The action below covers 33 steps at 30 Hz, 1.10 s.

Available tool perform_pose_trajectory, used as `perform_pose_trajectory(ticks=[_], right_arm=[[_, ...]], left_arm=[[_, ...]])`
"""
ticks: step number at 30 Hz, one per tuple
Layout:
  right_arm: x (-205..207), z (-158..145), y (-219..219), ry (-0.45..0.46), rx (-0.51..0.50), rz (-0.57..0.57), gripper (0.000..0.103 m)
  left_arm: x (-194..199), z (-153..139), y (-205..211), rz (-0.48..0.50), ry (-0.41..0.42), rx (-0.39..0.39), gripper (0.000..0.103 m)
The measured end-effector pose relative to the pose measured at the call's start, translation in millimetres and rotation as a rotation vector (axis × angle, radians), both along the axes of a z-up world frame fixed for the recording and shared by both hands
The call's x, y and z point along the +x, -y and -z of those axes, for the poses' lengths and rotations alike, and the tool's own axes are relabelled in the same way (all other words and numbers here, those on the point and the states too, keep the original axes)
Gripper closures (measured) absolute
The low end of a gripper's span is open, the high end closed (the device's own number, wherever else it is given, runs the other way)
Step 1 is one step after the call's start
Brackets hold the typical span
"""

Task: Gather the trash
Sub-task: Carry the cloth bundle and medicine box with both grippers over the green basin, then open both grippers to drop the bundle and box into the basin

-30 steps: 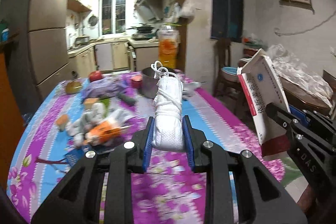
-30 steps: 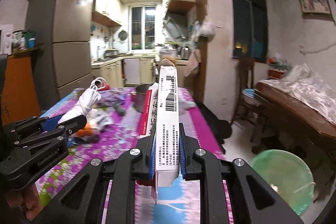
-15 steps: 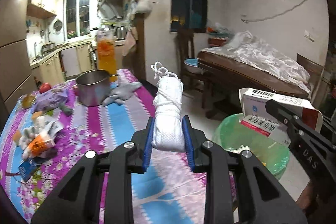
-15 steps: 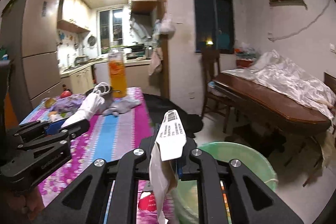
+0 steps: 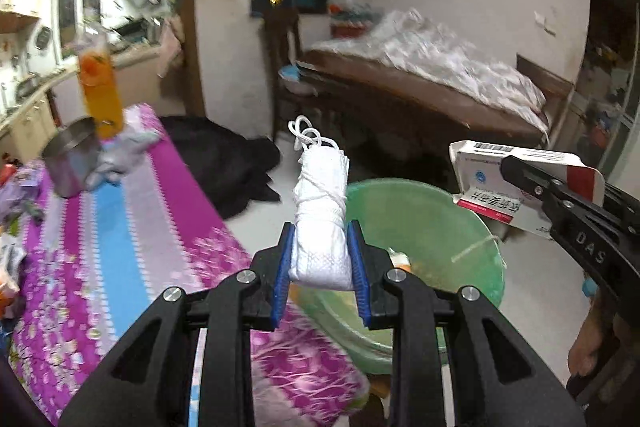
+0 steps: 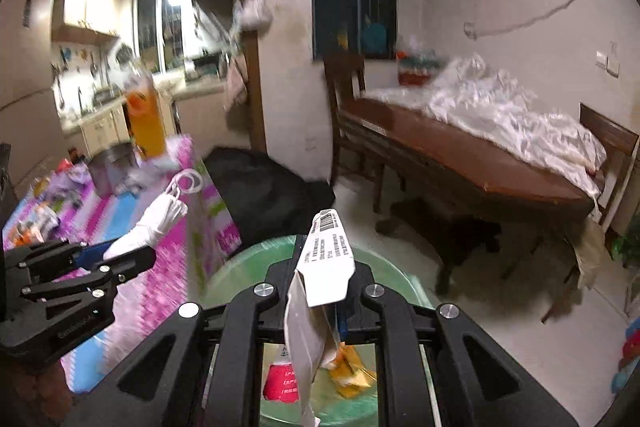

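My left gripper is shut on a rolled white cloth bundle tied with white string; it hangs past the table's corner, at the near rim of a green plastic basin on the floor. My right gripper is shut on a flattened white-and-red carton, directly above the same green basin. An orange wrapper and a red scrap lie in the basin. The carton also shows at the right of the left wrist view, over the basin's far rim.
A table with a purple, pink and blue floral cloth stands to the left, bearing a steel pot, an orange drink bottle and loose litter. A black bag lies on the floor. A wooden bed with white sheeting stands behind.
Both grippers swung right, off the table and down over the green basin, each keeping its load. The carton has been squeezed flatter and tipped forward.
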State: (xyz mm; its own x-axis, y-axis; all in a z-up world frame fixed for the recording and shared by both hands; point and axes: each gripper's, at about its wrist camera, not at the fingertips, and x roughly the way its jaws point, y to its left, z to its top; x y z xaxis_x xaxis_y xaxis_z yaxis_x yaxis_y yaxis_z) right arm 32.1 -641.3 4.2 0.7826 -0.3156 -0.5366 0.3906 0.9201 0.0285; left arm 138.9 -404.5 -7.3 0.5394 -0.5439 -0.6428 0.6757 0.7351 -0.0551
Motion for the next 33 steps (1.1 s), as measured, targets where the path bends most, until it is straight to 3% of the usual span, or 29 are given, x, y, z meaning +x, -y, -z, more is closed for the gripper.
perform_pose_trajectory(ticks=[8,14,27,28,31,33], right_arm=[[32.7,47.4,47.7,-0.200,0.130,-0.038,0.090],[51.2,65.1,62.7,-0.293,0.125,-0.049,0.090],[54.4,64.0,51.5,-0.293,0.122,-0.059,0.089],[53.8,62.6,51.8,-0.286,0.126,-0.059,0.086],[49.4,56.3,52.2,-0.258,0.136,-0.059,0.070],[47.4,53.0,50.8,-0.247,0.139,-0.061,0.070]], left_arm=[[26.7,37.1,38.5,0.072,-0.220,0.072,0.078],[31.0,51.9,49.6,0.070,-0.253,0.115,0.078],[39.9,54.7,46.9,0.046,-0.269,0.124,0.077],[39.3,54.6,48.0,0.050,-0.268,0.128,0.076],[38.7,53.9,48.0,0.052,-0.271,0.122,0.054],[39.2,53.2,47.5,0.048,-0.271,0.118,0.052]])
